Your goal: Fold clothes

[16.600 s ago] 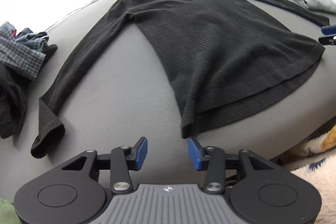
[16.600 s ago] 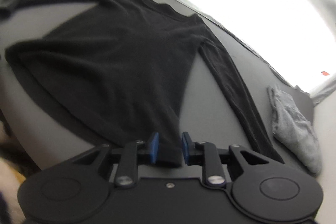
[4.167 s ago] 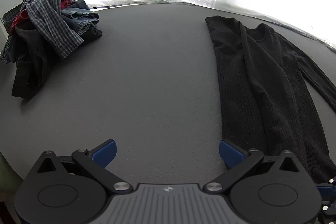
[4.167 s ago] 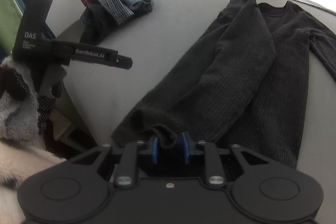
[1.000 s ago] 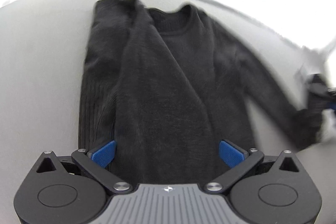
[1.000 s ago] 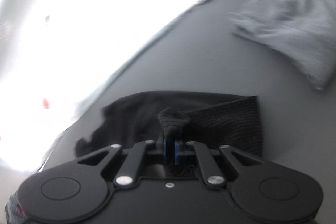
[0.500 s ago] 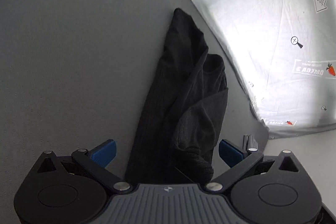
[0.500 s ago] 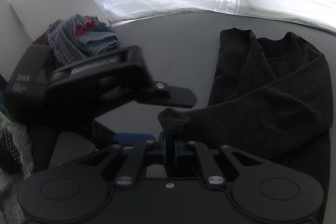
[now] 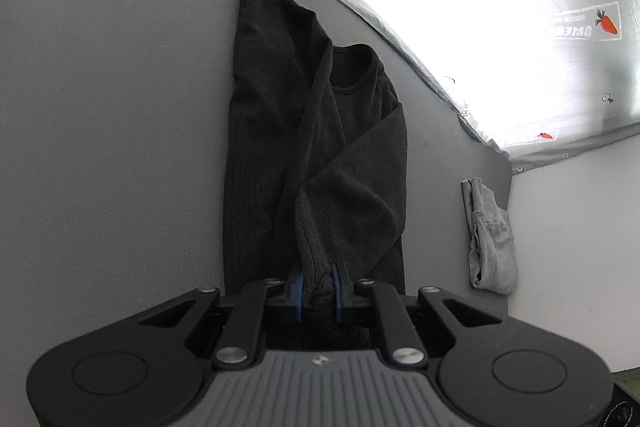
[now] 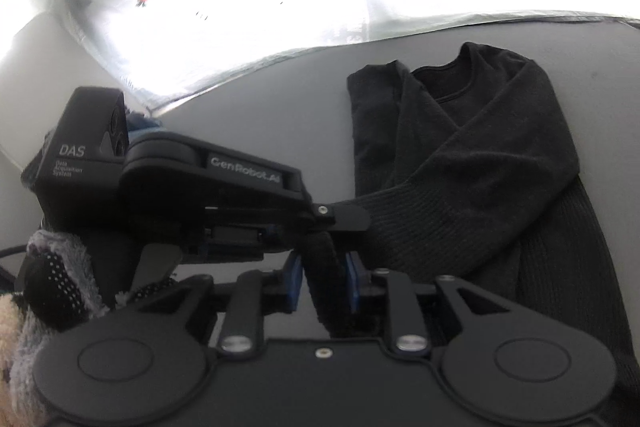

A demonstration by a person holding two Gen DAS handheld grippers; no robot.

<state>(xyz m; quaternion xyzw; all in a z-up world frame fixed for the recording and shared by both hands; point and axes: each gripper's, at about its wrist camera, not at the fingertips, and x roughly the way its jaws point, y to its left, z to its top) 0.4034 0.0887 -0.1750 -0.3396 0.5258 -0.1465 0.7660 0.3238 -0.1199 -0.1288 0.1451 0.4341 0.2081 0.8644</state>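
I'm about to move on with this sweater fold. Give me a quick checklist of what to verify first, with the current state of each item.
1. Left gripper has the sleeve cuff: ok. Its jaws have just been closing and the pads press the fabric.
2. Right gripper is free of the cuff: not ok. Its jaws have just been opening, but the cuff stands between them.
3. Other sleeve lies folded over the black sweater: ok.
4. Grey garment lies apart from the sweater: ok.
5. Sweater hem lies flat: cannot tell. The grippers hide it.
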